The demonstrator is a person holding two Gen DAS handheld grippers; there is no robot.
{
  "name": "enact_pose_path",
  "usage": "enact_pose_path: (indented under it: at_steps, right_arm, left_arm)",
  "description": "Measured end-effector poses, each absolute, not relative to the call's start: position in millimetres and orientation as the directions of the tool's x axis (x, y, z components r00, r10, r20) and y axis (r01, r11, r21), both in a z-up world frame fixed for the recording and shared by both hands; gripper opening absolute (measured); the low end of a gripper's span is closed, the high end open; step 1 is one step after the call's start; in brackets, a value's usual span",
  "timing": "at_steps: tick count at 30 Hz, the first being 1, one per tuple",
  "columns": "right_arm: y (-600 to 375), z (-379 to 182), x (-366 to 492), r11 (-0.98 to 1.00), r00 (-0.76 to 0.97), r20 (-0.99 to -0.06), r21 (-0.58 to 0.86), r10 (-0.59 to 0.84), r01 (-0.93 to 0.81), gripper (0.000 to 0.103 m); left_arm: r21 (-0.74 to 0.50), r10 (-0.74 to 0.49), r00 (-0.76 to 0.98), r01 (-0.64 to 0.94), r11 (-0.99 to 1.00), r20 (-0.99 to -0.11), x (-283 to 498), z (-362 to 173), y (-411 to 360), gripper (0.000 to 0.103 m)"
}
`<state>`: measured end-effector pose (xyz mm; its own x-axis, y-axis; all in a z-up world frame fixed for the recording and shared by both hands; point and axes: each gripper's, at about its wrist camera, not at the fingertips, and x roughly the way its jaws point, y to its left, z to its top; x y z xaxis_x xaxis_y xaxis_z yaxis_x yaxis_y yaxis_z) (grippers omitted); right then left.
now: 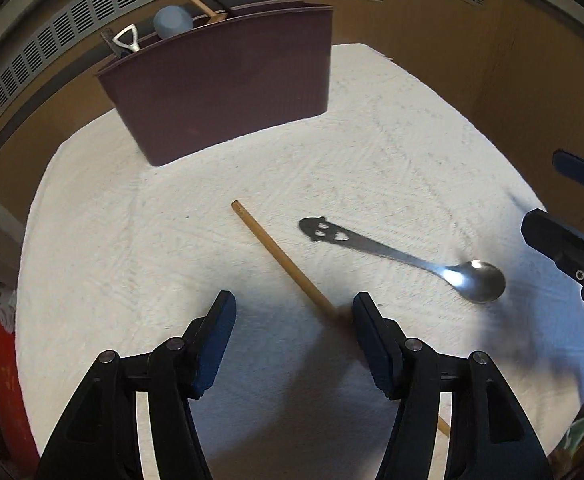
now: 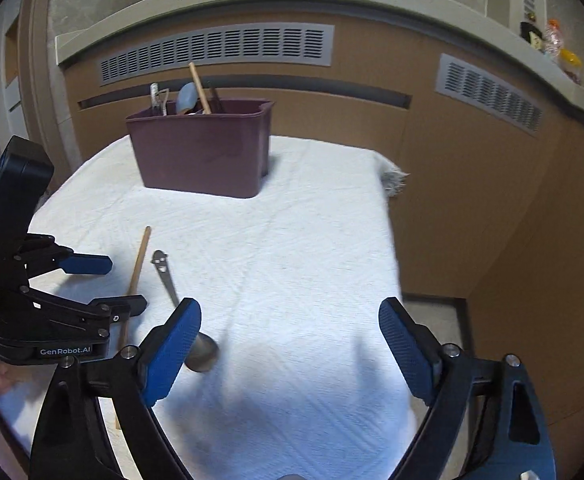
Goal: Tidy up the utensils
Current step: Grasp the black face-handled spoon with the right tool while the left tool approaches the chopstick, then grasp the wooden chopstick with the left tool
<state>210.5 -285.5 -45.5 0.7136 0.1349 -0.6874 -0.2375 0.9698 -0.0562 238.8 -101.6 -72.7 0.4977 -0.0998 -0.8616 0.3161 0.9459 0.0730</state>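
Observation:
A wooden stick [image 1: 280, 258] and a steel spoon [image 1: 407, 258] with a cut-out face on its handle lie on the white cloth [image 1: 132, 240]. My left gripper [image 1: 293, 340] is open and low over the cloth, with the stick passing under its right finger. My right gripper [image 2: 290, 352] is open and empty, its left pad just over the spoon's bowl [image 2: 202, 354]. A maroon utensil bin [image 1: 220, 84] stands at the back, also in the right wrist view [image 2: 202, 152]. It holds several utensils. The left gripper [image 2: 100, 284] also shows in the right wrist view, over the stick [image 2: 136, 272].
The cloth covers a small table [image 2: 387, 184] with its right edge near a brown cabinet wall [image 2: 471, 200] that has vent grilles. A red object [image 1: 6, 376] sits off the table's left side. My right gripper's fingers [image 1: 563, 240] show at the left view's right edge.

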Motion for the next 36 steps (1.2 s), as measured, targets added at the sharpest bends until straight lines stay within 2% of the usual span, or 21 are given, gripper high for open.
enact_pose_path:
  at_steps: [2,4,6,9,10,16,18,19,21,24,26,29,32,36]
  right_arm:
    - [-274,-50,217,0.960,0.687,-0.707,-0.043,0.166,-0.277,0.085]
    - [-260,-56,224,0.940,0.636,-0.739,-0.014,0.220,-0.341,0.073]
    - [-244,-65,232,0.914,0.573,-0.776,0.011,0.264,-0.406,0.055]
    - [-221,-77,242,0.880,0.506,-0.814,0.013,0.285,-0.475,0.039]
    - [-213,-81,246,0.866,0.489,-0.822,0.010,0.292,-0.500,0.037]
    - [-193,-88,265,0.825,0.423,-0.854,0.012,0.303,-0.565,0.023]
    - [-190,-88,266,0.821,0.420,-0.863,-0.011,0.280,-0.571,0.009]
    - [-190,-88,265,0.819,0.417,-0.866,-0.014,0.277,-0.573,0.008]
    - [-191,-87,261,0.822,0.428,-0.865,-0.033,0.262,-0.568,0.007]
    - [-198,-83,254,0.831,0.438,-0.856,-0.018,0.274,-0.555,0.007]
    - [-206,-77,249,0.847,0.454,-0.842,0.009,0.293,-0.532,0.007]
    - [-221,-67,243,0.860,0.477,-0.819,0.038,0.318,-0.509,0.007]
    - [-230,-59,241,0.872,0.498,-0.799,0.066,0.338,-0.486,0.007]
    - [-237,-51,239,0.888,0.533,-0.762,0.118,0.368,-0.445,0.007]
  left_arm:
    - [0.098,-0.078,0.510,0.309,0.946,-0.857,237,-71,-86,0.064]
    - [0.112,-0.054,0.516,0.286,0.952,-0.855,236,-71,-69,0.065]
    - [0.116,-0.034,0.519,0.255,0.960,-0.854,238,-70,-50,0.066]
    - [0.122,-0.006,0.522,0.211,0.970,-0.853,242,-70,-27,0.066]
    - [0.109,-0.011,0.518,0.201,0.974,-0.855,243,-70,-20,0.066]
    - [-0.072,-0.156,0.450,0.199,0.977,-0.879,249,-72,5,0.065]
    - [-0.102,-0.189,0.434,0.217,0.971,-0.881,250,-70,6,0.063]
    - [-0.117,-0.205,0.424,0.226,0.967,-0.882,249,-67,4,0.061]
    - [-0.121,-0.221,0.400,0.261,0.958,-0.889,250,-66,-5,0.046]
    - [-0.081,-0.202,0.373,0.316,0.945,-0.906,259,-64,-20,0.030]
    - [-0.070,-0.192,0.339,0.341,0.937,-0.921,268,-65,-29,0.024]
    - [-0.040,-0.162,0.308,0.365,0.930,-0.938,283,-67,-40,0.023]
    - [-0.047,-0.164,0.288,0.374,0.926,-0.944,294,-67,-48,0.006]
    - [0.015,-0.148,0.422,0.360,0.933,-0.894,286,-56,-52,0.006]
